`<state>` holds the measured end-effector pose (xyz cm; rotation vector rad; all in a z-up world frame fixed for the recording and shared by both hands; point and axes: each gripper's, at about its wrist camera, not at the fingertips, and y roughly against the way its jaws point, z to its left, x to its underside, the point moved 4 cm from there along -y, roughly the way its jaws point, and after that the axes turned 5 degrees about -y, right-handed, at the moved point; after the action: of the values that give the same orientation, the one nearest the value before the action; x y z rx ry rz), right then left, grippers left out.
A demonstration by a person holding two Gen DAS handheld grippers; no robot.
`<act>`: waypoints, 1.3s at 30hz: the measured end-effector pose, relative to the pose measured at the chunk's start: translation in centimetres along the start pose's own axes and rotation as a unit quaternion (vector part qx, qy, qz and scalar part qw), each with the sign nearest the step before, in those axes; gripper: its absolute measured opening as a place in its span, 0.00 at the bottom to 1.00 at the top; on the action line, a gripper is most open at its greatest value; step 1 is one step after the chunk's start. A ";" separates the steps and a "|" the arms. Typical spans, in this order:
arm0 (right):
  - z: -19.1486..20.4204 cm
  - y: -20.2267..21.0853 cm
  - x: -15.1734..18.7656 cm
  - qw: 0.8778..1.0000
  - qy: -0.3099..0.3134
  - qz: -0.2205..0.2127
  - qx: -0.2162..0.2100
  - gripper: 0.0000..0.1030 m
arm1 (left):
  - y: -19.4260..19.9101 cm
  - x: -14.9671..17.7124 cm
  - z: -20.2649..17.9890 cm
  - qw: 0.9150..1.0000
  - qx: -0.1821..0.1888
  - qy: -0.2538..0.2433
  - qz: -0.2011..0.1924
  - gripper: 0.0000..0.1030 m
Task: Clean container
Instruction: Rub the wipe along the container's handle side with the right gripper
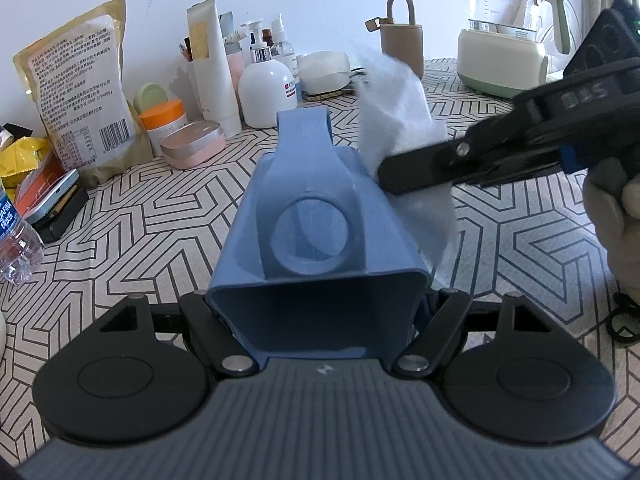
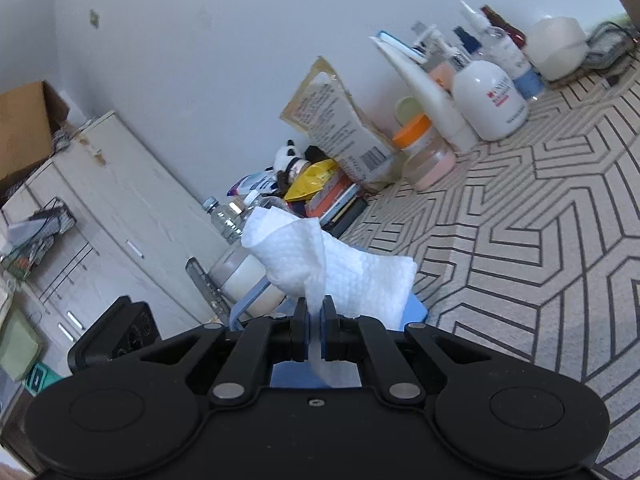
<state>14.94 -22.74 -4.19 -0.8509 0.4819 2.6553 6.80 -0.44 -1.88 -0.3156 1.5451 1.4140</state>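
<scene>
Along the tabletop's (image 1: 520, 248) far edge, from the left, you have a water bottle (image 1: 16, 236) at the left edge, a stack of books (image 1: 52, 200), a tall snack pouch (image 1: 80, 92) leaning on the wall, an orange-lidded jar (image 1: 164, 120) with a pink tin (image 1: 194, 144) just in front of it, a white tube (image 1: 212, 68) and a white pump bottle (image 1: 266, 88). Your left hand-held gripper (image 1: 320, 312) is clamped on the open end of the blue container (image 1: 316, 216), one finger on each side wall, so the container lies on its side pointing away from you over the middle of the tabletop, its round opening facing up. Against the container's right side rests a white paper towel (image 1: 404, 120). Your right hand-held gripper (image 2: 316, 312) comes in from the right with its fingers pressed together on that towel; in the right wrist view the sheet bunches up above the tips. Your gloved right hand (image 1: 616, 216) shows at the right edge. In the far right corner stands a tan padlock-shaped case (image 1: 402, 36), then a glass kettle (image 1: 508, 28) on its cream base.
</scene>
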 end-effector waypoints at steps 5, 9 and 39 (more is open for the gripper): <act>-0.9 0.0 0.2 1.000 -0.020 0.005 0.021 0.15 | 0.1 0.1 -0.1 1.000 0.000 0.003 0.001 0.75; -0.5 -0.1 0.3 1.000 -0.016 0.007 0.009 0.14 | 0.3 0.1 -0.1 1.000 0.000 0.004 0.001 0.75; 1.3 -0.3 0.8 0.998 0.017 0.031 -0.058 0.11 | 0.2 -0.2 -0.1 1.000 -0.001 0.011 0.004 0.77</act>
<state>13.81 -21.84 -3.76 -0.9297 0.3714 2.7528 6.66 -0.58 -1.60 -0.3271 1.5645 1.4223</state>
